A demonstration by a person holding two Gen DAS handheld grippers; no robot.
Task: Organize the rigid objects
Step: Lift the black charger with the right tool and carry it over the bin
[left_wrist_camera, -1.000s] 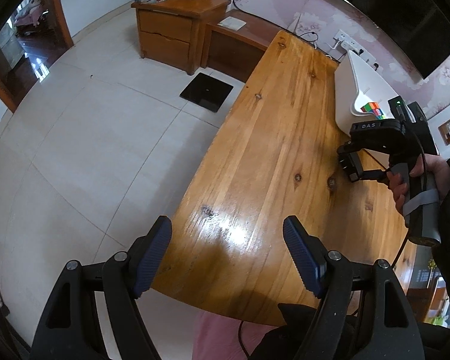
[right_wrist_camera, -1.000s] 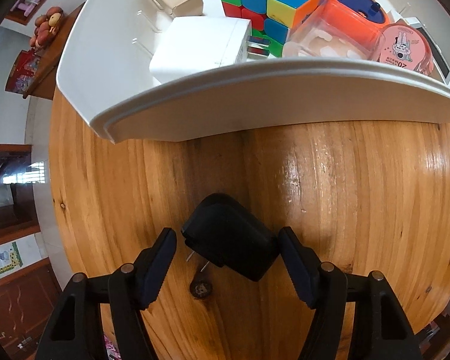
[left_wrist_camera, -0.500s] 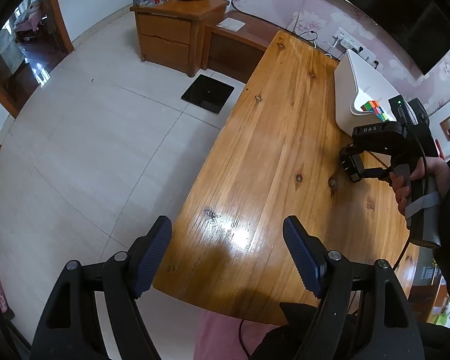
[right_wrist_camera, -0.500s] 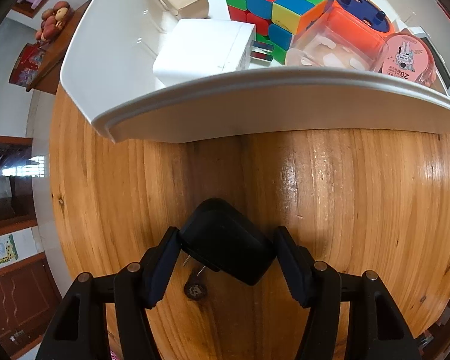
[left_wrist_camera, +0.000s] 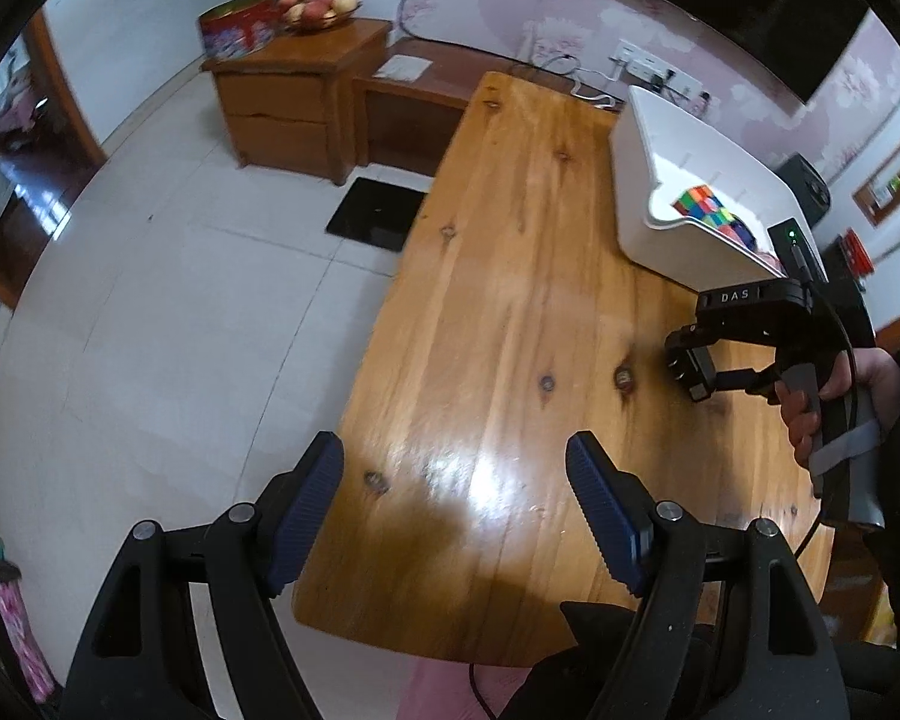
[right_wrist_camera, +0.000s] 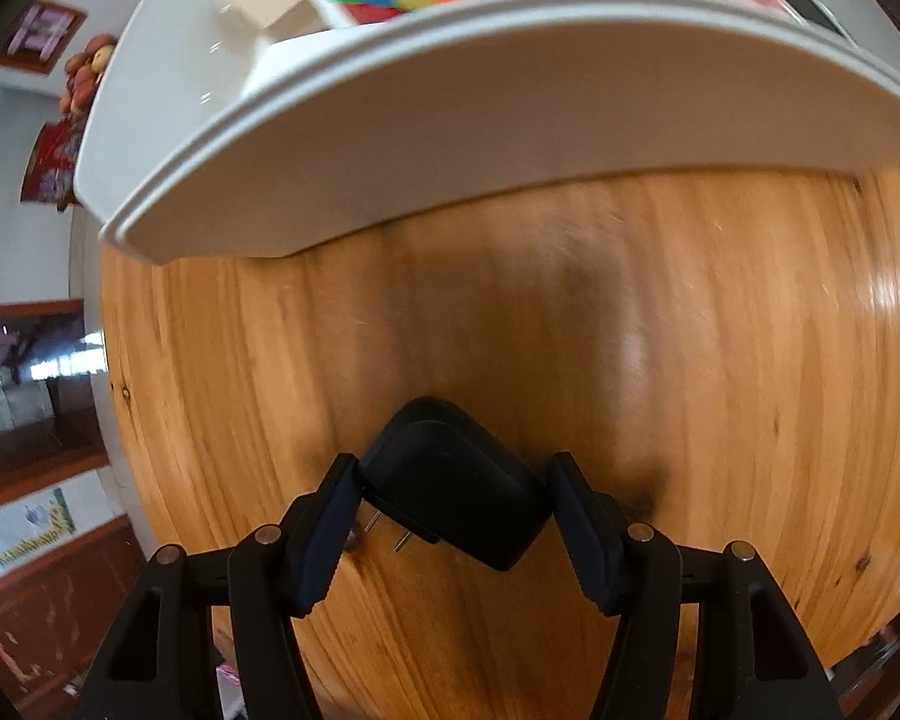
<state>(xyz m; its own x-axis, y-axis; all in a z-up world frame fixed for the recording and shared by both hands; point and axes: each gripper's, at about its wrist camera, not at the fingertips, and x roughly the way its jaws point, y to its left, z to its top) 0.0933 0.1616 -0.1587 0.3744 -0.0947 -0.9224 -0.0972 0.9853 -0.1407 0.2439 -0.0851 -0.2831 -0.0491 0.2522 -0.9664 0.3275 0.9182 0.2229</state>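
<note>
Black plug adapter sits clamped between the pads of my right tongs, tilted with one corner up, its two metal prongs pointing down and to the left toward the wooden surface. Going left to right in the left wrist view: a pale tiled floor fills the left side, with a wooden cabinet at the back carrying a red tin and a bowl of fruit, and a dark square mat lies on the tiles just beside the surface. My left tongs hang over the near end of the surface with their blue pads well apart and nothing between them. Further right stands the white bin, with a colourful puzzle cube showing inside it. Just in front of the bin my right hand grips the handle of the right tongs, which point down at the wood. In the right wrist view the bin's rim curves across the top, blurred, with the cube and a tan box inside it.
</note>
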